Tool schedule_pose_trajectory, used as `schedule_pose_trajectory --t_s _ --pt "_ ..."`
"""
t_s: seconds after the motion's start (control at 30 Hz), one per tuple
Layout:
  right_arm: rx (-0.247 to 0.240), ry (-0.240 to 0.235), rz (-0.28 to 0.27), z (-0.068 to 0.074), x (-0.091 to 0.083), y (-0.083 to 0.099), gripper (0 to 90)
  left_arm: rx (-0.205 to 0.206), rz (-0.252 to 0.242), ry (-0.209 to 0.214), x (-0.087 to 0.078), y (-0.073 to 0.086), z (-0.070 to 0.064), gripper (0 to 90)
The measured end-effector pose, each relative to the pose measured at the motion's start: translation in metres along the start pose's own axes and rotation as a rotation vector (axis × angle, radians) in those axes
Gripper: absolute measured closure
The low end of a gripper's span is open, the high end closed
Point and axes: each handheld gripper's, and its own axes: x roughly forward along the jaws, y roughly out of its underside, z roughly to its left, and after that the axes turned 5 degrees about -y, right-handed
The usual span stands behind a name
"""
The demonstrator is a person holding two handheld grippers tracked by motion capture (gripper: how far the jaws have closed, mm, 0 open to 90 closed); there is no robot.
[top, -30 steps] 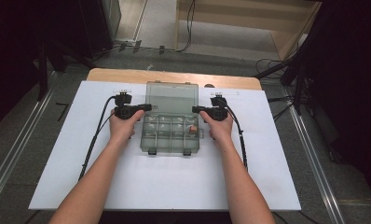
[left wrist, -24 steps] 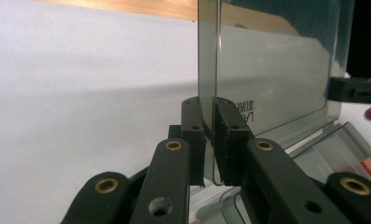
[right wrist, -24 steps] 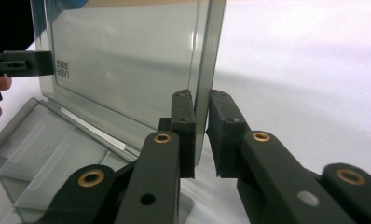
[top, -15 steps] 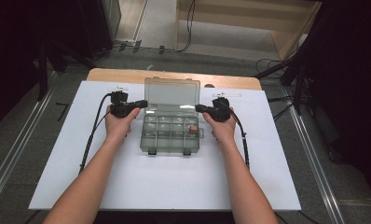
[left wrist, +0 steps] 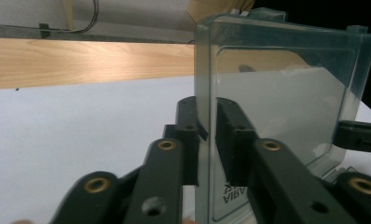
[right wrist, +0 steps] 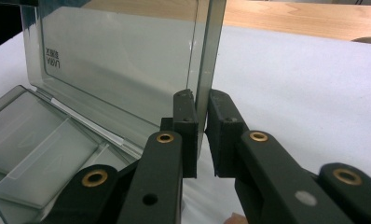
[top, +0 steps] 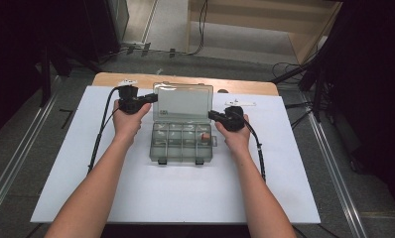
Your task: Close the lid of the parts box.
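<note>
A clear plastic compartment box (top: 181,144) sits mid-table on the white sheet with its lid (top: 183,101) open and standing up at the far side. My left gripper (top: 153,97) is shut on the lid's left edge. In the left gripper view the jaws (left wrist: 207,135) straddle the lid's (left wrist: 286,102) wall. My right gripper (top: 211,115) is shut on the lid's right edge, low near the hinge. In the right gripper view the gripper (right wrist: 201,135) pinches the lid (right wrist: 123,60) above the box's compartments (right wrist: 44,144). A small reddish item (top: 204,136) lies in one right-hand compartment.
The white sheet (top: 136,193) covers the table, with a wooden strip (top: 136,79) along its far edge. Cables trail from both grippers down each side of the sheet. Metal rails and dark floor lie beyond the left and right edges.
My left gripper has moved toward the far side, up the lid's left edge. My right gripper has shifted slightly outward. The lid stays open and the box has not moved.
</note>
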Motion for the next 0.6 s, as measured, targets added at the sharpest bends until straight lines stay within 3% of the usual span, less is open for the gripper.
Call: schedule_pose_trajectory --t_s 0.13,0.2,0.37,0.4,0.5,0.6 --pt "0.0 0.01 0.016 0.0 0.001 -0.003 78.0 0.038 -0.019 -0.012 -0.005 0.001 -0.004 83.8" --pt "-0.007 0.016 0.005 0.0 0.001 -0.006 69.6 0.047 -0.026 -0.003 -0.007 0.002 -0.004 84.1" --pt "0.051 -0.009 -0.056 0.0 -0.012 -0.03 74.4 0.06 -0.04 0.0 -0.008 0.004 -0.004 84.3" --pt "0.053 -0.005 -0.062 0.002 -0.013 -0.035 74.5 0.069 -0.045 0.002 -0.009 0.004 -0.005 84.3" --pt "0.012 0.074 -0.056 0.006 -0.014 -0.046 74.3 0.098 -0.056 0.017 -0.011 0.004 -0.004 84.4" --pt "0.016 0.068 -0.064 0.006 -0.011 -0.047 74.8 0.084 -0.048 0.018 -0.011 0.004 -0.003 84.6"
